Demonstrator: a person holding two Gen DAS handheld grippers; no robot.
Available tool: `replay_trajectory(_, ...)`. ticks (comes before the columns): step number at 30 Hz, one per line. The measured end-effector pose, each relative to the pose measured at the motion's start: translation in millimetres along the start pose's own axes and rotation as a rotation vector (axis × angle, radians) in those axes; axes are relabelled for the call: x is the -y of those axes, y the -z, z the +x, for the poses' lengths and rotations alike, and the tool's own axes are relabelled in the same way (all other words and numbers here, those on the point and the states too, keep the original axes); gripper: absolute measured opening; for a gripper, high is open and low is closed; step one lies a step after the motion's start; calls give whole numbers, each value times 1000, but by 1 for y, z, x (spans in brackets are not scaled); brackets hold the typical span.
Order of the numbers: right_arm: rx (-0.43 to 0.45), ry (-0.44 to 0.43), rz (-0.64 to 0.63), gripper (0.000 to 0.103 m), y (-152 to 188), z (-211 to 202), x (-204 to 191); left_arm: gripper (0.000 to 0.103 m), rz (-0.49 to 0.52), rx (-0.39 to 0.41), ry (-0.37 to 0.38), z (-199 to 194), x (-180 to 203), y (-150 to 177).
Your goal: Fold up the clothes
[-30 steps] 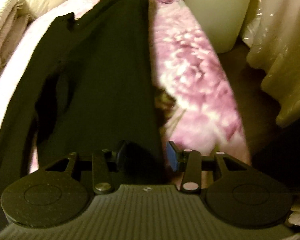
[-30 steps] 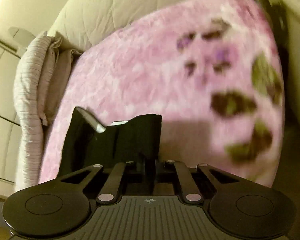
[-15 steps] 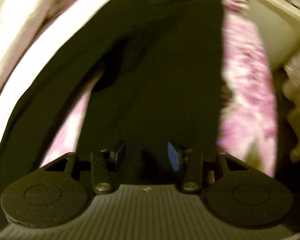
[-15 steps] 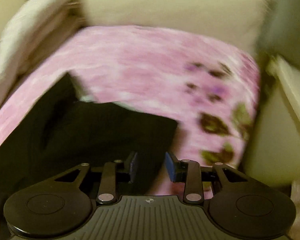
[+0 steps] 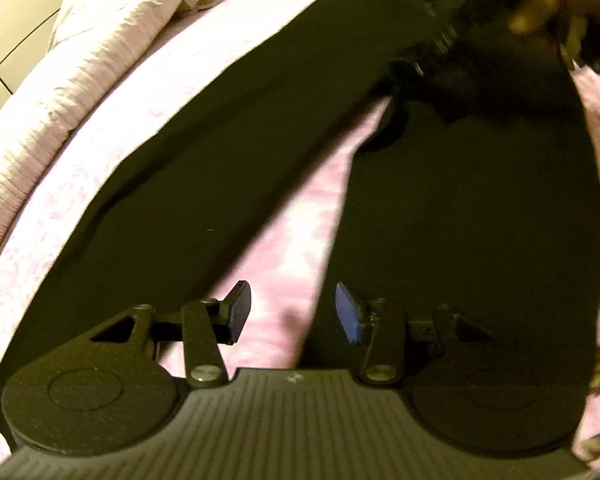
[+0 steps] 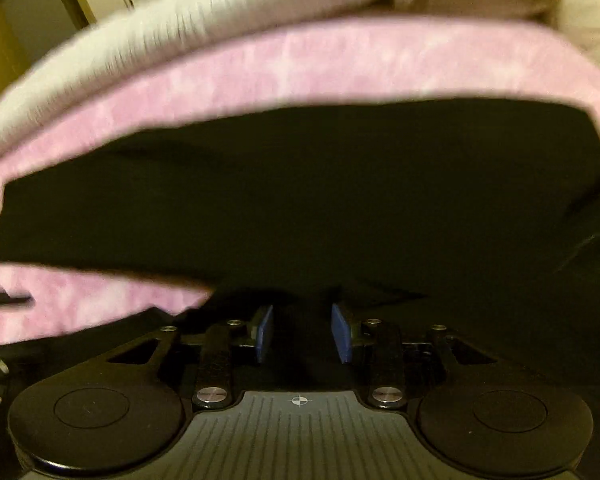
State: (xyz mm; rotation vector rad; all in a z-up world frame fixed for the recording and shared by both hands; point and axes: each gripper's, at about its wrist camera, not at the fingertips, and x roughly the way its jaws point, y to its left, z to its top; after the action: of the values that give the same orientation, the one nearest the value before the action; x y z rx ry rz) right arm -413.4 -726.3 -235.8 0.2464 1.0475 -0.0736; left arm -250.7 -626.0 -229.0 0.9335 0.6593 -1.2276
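A pair of black trousers [image 5: 472, 208] lies spread on a pink bedspread [image 5: 300, 232], the two legs splayed apart toward me. My left gripper [image 5: 292, 312] is open and empty, above the pink gap between the leg ends. My right gripper [image 5: 516, 0] shows at the top right of the left wrist view, over the waist end. In the right wrist view the trousers [image 6: 300, 200] fill the middle, and my right gripper [image 6: 302, 334] is open with black cloth lying between the pads.
A pale ribbed quilt [image 5: 72, 76] is bunched along the far left of the bed; it also shows in the right wrist view [image 6: 180, 28]. A tiled wall [image 5: 8, 20] stands behind it.
The right gripper let go of the waist, opened and swung down low over the trousers. The left gripper swung left from the right leg to over the gap between the legs.
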Motion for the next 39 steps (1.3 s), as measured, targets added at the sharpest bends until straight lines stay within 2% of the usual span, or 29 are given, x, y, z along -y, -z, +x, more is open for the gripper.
replay_trajectory(3,-39,-6,-37,46,-5,4,-2,42,-18,24,-3,1,-15,-6)
replay_trajectory(8,-22,-50,-30,46,-22,-46,27,43,-39,66,4,4,-19,-43)
replay_trajectory(13,42,63,-7,46,-59,-75,99,44,-1,112,42,16,2,-100)
replay_trajectory(18,99,127,-12,47,-121,-65,204,44,51,118,46,46,39,-165)
replay_trajectory(21,123,87,-28,48,-163,-35,260,45,44,101,28,67,60,-200)
replay_trajectory(26,54,-11,-93,48,-209,23,322,45,19,40,1,113,85,-245)
replay_trajectory(31,-51,-249,-101,48,-218,70,360,45,52,1,8,143,105,-275)
replay_trajectory(32,-75,-300,-99,45,-216,75,364,45,66,-6,9,147,108,-277)
replay_trajectory(33,-75,-313,-104,39,-214,74,365,45,77,-13,12,150,110,-279)
replay_trajectory(35,-96,-333,-95,7,-211,71,367,45,79,-25,23,157,111,-282)
replay_trajectory(37,-100,-336,-60,4,-214,66,371,45,71,-27,26,162,113,-283)
replay_trajectory(39,-57,-326,-100,3,-230,61,366,45,52,-21,15,170,110,-287)
